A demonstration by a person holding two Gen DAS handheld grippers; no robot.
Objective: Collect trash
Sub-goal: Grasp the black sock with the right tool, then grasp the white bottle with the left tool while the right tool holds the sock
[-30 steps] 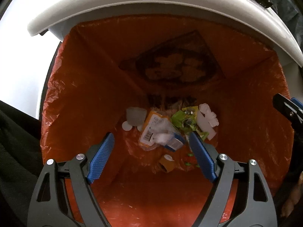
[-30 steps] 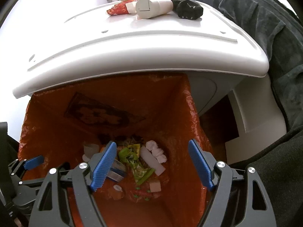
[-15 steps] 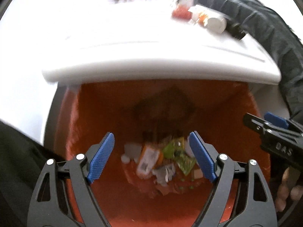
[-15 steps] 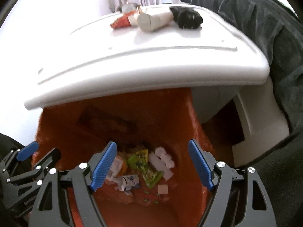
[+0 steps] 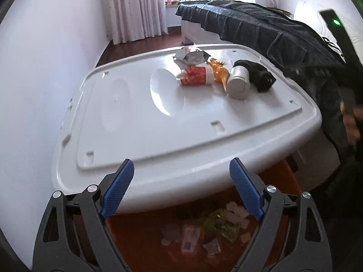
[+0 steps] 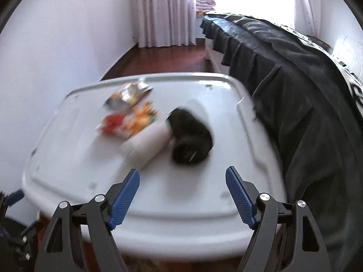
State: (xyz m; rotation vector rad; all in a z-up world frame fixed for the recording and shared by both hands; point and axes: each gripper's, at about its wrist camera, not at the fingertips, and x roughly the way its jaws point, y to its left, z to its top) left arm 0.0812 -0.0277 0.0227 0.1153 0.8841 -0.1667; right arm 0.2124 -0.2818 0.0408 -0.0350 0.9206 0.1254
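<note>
A white table top (image 5: 140,117) holds trash at its far side: a silver wrapper (image 5: 191,56), a red paper cup (image 5: 196,76), an orange wrapper (image 5: 219,72), a white cylinder (image 5: 238,85) and a black crumpled item (image 5: 261,77). The same pile is blurred in the right wrist view, with the black item (image 6: 190,136) nearest. Below the table edge an orange-lined bin (image 5: 145,233) holds several scraps (image 5: 217,224). My left gripper (image 5: 181,190) is open and empty above the bin. My right gripper (image 6: 181,195) is open and empty over the table's near edge.
A bed with a dark blanket (image 6: 306,86) runs along the right side of the table. A white wall (image 5: 45,68) is on the left, curtains (image 5: 136,6) and dark wood floor (image 6: 163,59) at the back.
Both grippers have risen and tilted up from looking into the bin to looking over the table top. Both stayed open and empty.
</note>
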